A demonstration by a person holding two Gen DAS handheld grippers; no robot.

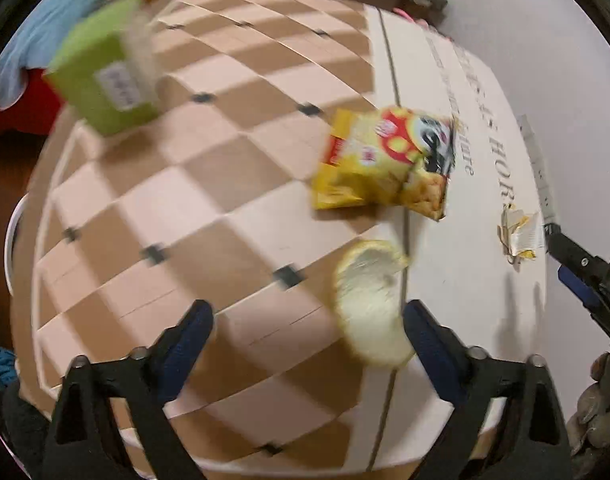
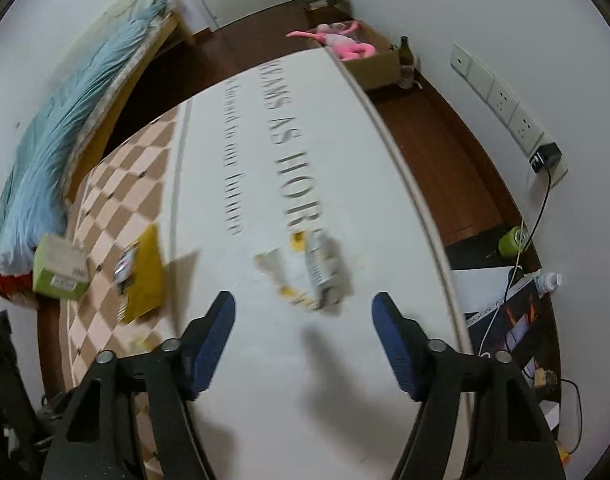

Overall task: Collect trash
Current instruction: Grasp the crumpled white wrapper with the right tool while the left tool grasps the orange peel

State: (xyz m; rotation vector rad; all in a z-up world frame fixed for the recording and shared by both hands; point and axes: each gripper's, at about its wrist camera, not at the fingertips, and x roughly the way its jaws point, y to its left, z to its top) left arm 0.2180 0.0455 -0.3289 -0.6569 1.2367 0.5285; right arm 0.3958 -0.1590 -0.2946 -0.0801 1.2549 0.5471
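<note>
A pale yellow peel [image 1: 371,304] lies on the table just ahead of my open left gripper [image 1: 309,320], close to its right finger. Beyond it rests a yellow snack bag [image 1: 381,164] [image 2: 143,276]. A crumpled white-and-yellow wrapper [image 1: 521,236] [image 2: 309,272] lies on the white part of the table, a little ahead of my open right gripper [image 2: 303,320], between the lines of its fingers. In the left wrist view the right gripper's fingers [image 1: 577,264] show at the right edge, near the wrapper. Nothing is held by either gripper.
A green box [image 1: 105,76] [image 2: 61,270] stands at the far left of the checkered table cover [image 1: 209,184]. The white section [image 2: 313,152] bears grey lettering. A cardboard box with a pink toy [image 2: 349,46], a wall socket strip [image 2: 505,108] and a green can [image 2: 513,242] lie beyond the table's right edge.
</note>
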